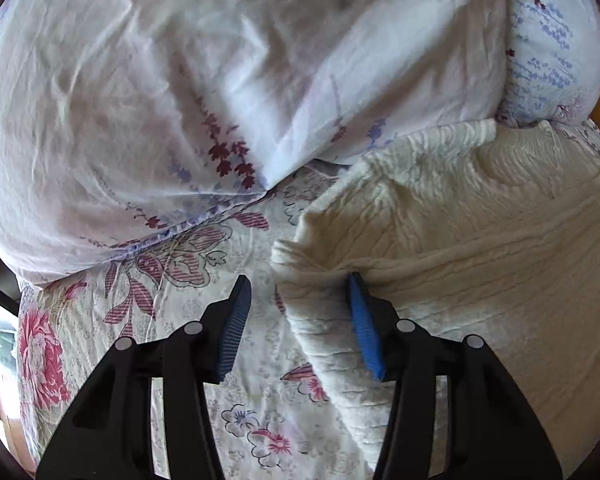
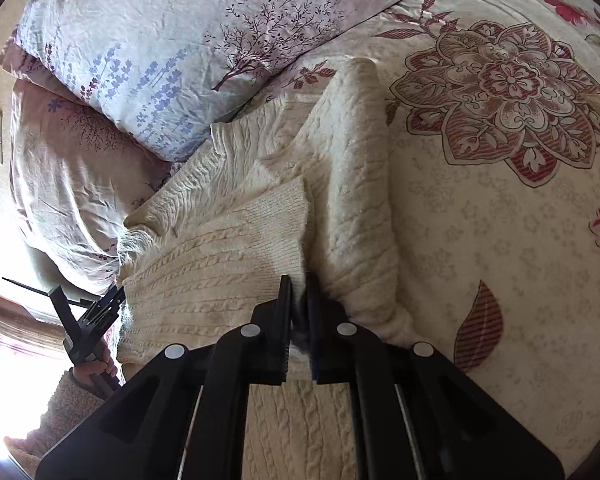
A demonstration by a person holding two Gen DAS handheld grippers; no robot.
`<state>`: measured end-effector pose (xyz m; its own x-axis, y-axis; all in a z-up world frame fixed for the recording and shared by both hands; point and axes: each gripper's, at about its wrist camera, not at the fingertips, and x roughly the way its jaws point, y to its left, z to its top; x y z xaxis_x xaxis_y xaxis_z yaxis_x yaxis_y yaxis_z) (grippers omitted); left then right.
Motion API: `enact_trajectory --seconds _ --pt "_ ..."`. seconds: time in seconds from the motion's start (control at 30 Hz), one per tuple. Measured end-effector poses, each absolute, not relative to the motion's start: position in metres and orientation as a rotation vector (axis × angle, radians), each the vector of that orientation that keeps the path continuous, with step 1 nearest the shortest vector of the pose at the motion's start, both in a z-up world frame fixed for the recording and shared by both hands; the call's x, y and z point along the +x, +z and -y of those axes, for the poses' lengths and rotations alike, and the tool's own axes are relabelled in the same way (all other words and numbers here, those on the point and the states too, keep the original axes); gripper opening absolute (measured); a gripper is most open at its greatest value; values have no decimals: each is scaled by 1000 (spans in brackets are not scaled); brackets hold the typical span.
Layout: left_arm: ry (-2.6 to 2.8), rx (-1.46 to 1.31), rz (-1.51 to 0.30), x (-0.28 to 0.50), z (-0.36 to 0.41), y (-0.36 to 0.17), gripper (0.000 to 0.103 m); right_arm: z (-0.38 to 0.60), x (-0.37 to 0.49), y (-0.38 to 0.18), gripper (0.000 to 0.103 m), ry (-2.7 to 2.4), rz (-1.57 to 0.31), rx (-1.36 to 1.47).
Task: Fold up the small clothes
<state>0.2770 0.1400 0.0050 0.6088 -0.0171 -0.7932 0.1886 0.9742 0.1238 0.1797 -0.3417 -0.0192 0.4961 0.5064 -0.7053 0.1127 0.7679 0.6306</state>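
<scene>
I am working on a cream cable-knit sweater that is lying on the flowered bedspread, close under the pillows at the head of the bed. My right gripper is pinched narrow on a fold of the sweater: its jaws are nearly together with knit bunched between them, at the seam where a folded-in sleeve with its ribbed cuff is meeting the body. From that grip the garment is running away from me toward the pillows, so its long axis is lying roughly along my right fingers.

My left gripper is standing wide and holding nothing. In the left wrist view its right-hand blue pad is touching the sweater's edge, while the other pad is hanging over bare bedspread; the bulk of the knit is lying to the right of that claw. In the right wrist view I am seeing the left gripper at the sweater's far side edge, well apart from my right one.

I judge the next fold is turning on that: the left claw is straddling the edge and needs only to close, being the nearer hand to that loose side.
</scene>
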Motion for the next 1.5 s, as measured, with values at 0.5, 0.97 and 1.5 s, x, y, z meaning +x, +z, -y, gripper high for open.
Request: enact_trajectory --seconds 0.5,0.97,1.5 --pt "91 -61 -869 260 -160 17 72 321 171 -10 6 158 -987 484" --pt "-164 -347 -904 65 -191 26 91 397 83 -8 53 191 -1002 673" --pt "-356 -649 -994 -26 -185 -14 60 401 -3 -57 48 500 -1158 987"
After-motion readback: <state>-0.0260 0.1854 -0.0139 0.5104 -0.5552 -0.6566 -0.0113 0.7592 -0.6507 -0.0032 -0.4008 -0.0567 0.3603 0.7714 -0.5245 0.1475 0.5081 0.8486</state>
